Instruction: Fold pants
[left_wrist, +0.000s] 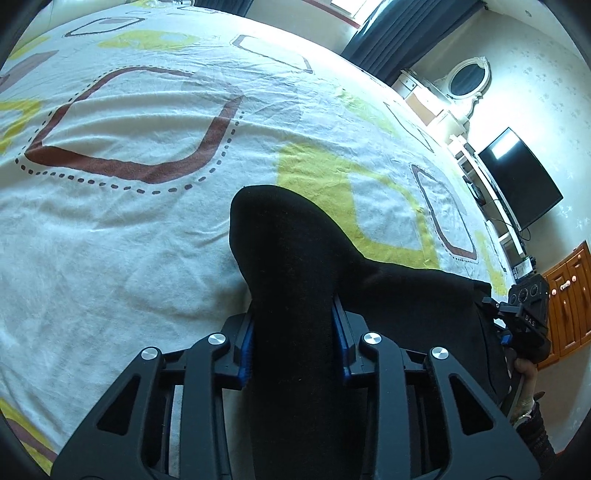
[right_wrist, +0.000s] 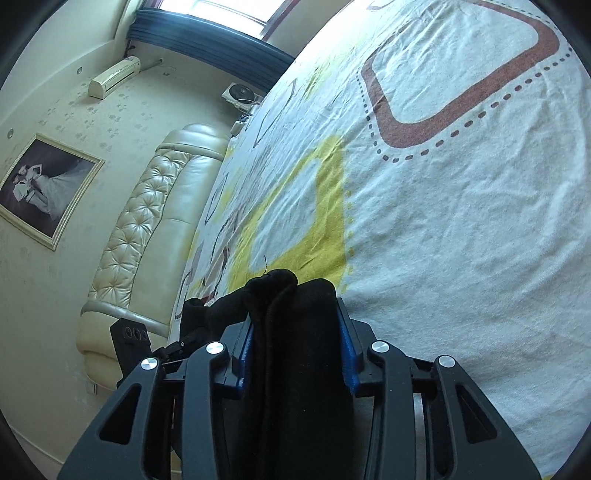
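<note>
Black pants (left_wrist: 295, 258) lie bunched over the patterned bed sheet (left_wrist: 129, 240). My left gripper (left_wrist: 293, 343) is shut on a thick fold of them, its blue pads (left_wrist: 246, 350) pressing both sides. The cloth runs right toward my right gripper's body (left_wrist: 524, 317), which a hand holds at the frame's edge. In the right wrist view my right gripper (right_wrist: 295, 354) is shut on another bunched fold of the pants (right_wrist: 291, 302), which rises between its blue pads (right_wrist: 347, 354). The left gripper's body (right_wrist: 133, 339) shows at the lower left, with the pants stretched between the two.
The bed sheet (right_wrist: 461, 221) has brown and yellow shapes and fills most of both views. A padded cream headboard (right_wrist: 147, 229) lies left in the right wrist view. A dark TV (left_wrist: 521, 177), a white dresser with an oval mirror (left_wrist: 469, 79) and wooden cabinets (left_wrist: 569, 302) stand beyond the bed.
</note>
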